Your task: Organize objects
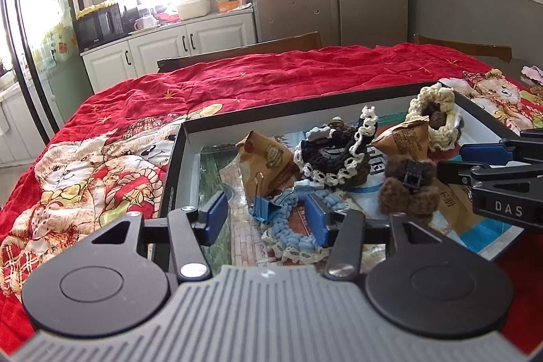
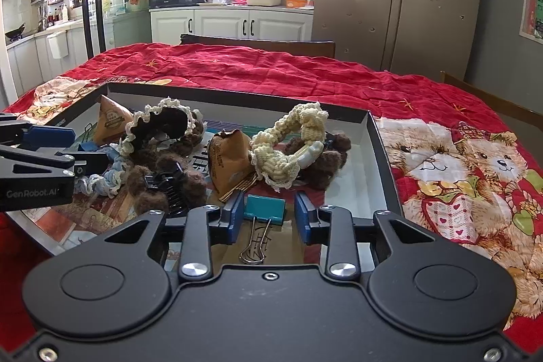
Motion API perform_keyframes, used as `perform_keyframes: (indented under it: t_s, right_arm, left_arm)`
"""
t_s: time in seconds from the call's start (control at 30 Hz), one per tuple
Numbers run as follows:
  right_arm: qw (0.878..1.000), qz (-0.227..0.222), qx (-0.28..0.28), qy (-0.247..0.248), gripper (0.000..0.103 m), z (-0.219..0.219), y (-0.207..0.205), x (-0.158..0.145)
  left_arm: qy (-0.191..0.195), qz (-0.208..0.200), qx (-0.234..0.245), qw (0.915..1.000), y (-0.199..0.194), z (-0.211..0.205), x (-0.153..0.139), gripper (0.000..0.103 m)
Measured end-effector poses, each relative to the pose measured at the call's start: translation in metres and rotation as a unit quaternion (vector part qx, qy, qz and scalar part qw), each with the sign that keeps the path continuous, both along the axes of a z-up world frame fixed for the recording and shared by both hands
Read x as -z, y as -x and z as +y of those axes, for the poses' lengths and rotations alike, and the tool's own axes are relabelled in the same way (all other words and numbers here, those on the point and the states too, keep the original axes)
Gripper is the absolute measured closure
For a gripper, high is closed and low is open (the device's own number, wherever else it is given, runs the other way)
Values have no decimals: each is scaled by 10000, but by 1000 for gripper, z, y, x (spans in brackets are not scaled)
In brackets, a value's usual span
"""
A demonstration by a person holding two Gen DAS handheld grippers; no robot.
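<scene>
Box: shallow black cardboard box (image 2: 383, 151) with white inside walls, sitting on the red teddy-bear quilt (image 2: 458, 178)

Left gripper (image 1: 268, 212): jaws apart, nothing pinched (light blue crocheted scrunchie (image 1: 288, 226) lies just under them)

Right gripper (image 2: 268, 216): jaws apart either side of a teal binder clip (image 2: 264, 207), pads not touching it

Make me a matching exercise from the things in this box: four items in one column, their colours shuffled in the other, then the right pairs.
Things:
1. binder clip between the right hand-held gripper's fingers
2. fuzzy hair claw
3. crocheted scrunchie by the left hand-held gripper
4. scrunchie nearest the box's right wall

Colours:
A. cream
B. light blue
C. teal
D. brown

Pairs: 1-C, 2-D, 3-B, 4-A
</scene>
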State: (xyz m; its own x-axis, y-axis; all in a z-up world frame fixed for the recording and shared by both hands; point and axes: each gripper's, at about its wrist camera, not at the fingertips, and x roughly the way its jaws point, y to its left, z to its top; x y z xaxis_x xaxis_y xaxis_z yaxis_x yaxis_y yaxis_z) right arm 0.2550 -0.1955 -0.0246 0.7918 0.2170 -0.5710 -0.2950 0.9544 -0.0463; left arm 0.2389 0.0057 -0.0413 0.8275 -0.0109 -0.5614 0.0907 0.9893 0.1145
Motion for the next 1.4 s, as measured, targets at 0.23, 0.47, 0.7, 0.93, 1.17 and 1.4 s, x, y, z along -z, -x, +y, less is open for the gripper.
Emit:
perform_keyframes:
  t_s: [0.23,0.47,0.7,0.93,1.17,1.4]
  right_arm:
    - [10000,-16,2,8,69,-1,0,0]
    - [10000,-82,36,-40,68,-3,2,-3]
    - [9999,-123,14,-100,65,-3,6,-8]
    - [9998,-138,7,-144,62,-4,13,-16]
    - [9996,-186,-40,-194,60,-4,21,-27]
    - [9991,-333,-105,-238,57,-3,36,-47]
  left_arm:
    - [-16,-43,14,10000,2,0,-1,30]
    - [-61,-129,33,9999,6,-2,-4,26]
    - [-52,-170,22,9998,12,-3,-7,22]
    - [-7,-255,-40,9997,20,-2,-15,17]
    - [109,-272,-192,9994,26,3,-24,14]
    - [223,-295,-327,9988,34,10,-36,10]
